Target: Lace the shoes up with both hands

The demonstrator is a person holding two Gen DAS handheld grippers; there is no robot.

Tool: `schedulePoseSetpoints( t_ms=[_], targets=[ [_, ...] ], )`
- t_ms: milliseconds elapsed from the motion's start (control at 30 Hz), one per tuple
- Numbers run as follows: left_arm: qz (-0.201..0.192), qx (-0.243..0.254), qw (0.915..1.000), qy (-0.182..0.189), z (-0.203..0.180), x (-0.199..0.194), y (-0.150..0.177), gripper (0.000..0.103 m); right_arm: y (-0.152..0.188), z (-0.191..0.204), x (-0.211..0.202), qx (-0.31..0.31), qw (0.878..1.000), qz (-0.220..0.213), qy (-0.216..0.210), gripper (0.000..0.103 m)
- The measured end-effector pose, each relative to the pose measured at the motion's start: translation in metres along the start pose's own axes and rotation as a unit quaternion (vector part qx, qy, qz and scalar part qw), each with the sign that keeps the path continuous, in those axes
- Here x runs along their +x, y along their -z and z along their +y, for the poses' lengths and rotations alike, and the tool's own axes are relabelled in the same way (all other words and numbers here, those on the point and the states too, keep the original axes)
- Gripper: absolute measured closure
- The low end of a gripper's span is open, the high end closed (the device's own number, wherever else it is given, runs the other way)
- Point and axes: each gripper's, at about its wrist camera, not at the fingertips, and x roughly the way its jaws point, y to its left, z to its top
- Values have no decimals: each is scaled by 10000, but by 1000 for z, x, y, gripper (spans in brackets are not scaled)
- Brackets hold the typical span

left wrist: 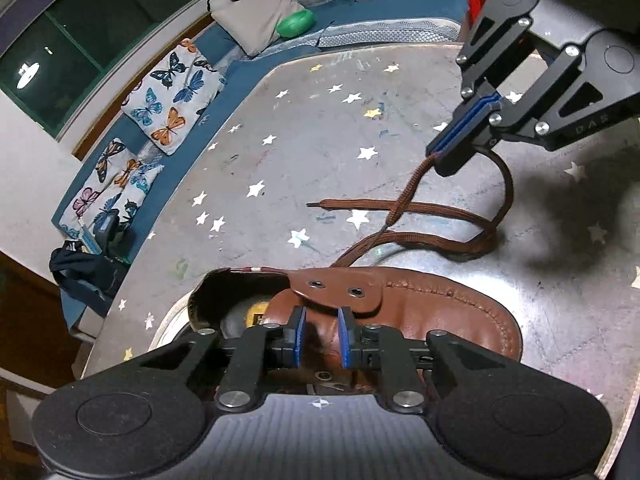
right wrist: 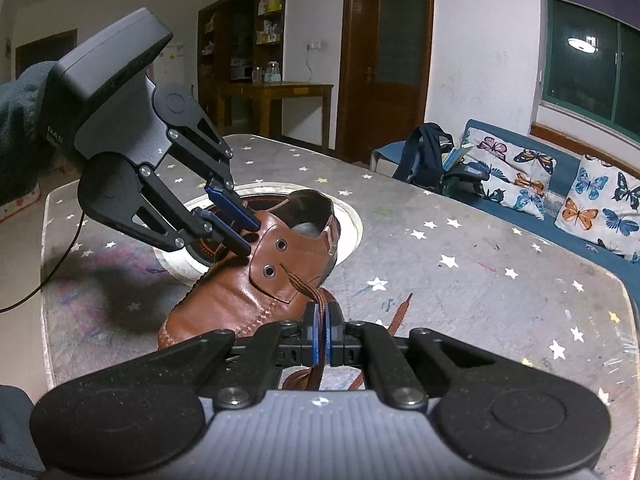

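The right gripper (right wrist: 320, 334) pinched the lace (left wrist: 404, 204). The left gripper (left wrist: 322, 334) hung over the shoe (left wrist: 440, 312), jaws a little apart, empty. Next, probably thread an eyelet (right wrist: 269, 270).

Brown leather shoe (right wrist: 256, 288), brown lace (left wrist: 404, 208) — grey tablecloth (left wrist: 320, 152) with white stars; butterfly-print cushions (left wrist: 172, 96).

My left gripper (left wrist: 322, 322) hangs over the brown leather shoe (left wrist: 420, 312), its blue pads slightly apart above the tongue, gripping nothing. My right gripper (left wrist: 434, 156), upper right, is clamped on the brown lace (left wrist: 404, 196), which loops across the star-patterned table (left wrist: 320, 140) to the eyelet flap (left wrist: 340, 288).
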Motion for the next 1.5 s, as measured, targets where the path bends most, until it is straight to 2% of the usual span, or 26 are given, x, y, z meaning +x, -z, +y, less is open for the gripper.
schedulePoseSetpoints(
  t_ms=[200,433,533,1333,1500],
  targets=[
    [83,86,9999,84,0,7,-3,84,1,-1,7,20,9999,9,-118,100],
    [-67,115,9998,139,0,6,-2,84,3,-3,13,42,9998,35,-177,100],
    [-168,98,9994,273,0,3,-1,84,4,-5,16,72,9998,40,-187,100],
    [-386,395,9985,23,-15,15,-4,85,2,-8,50,116,9997,141,-145,100],
    [-423,478,9979,-82,-26,17,-3,97,2,-9,54,161,9997,121,-146,100]
  ],
)
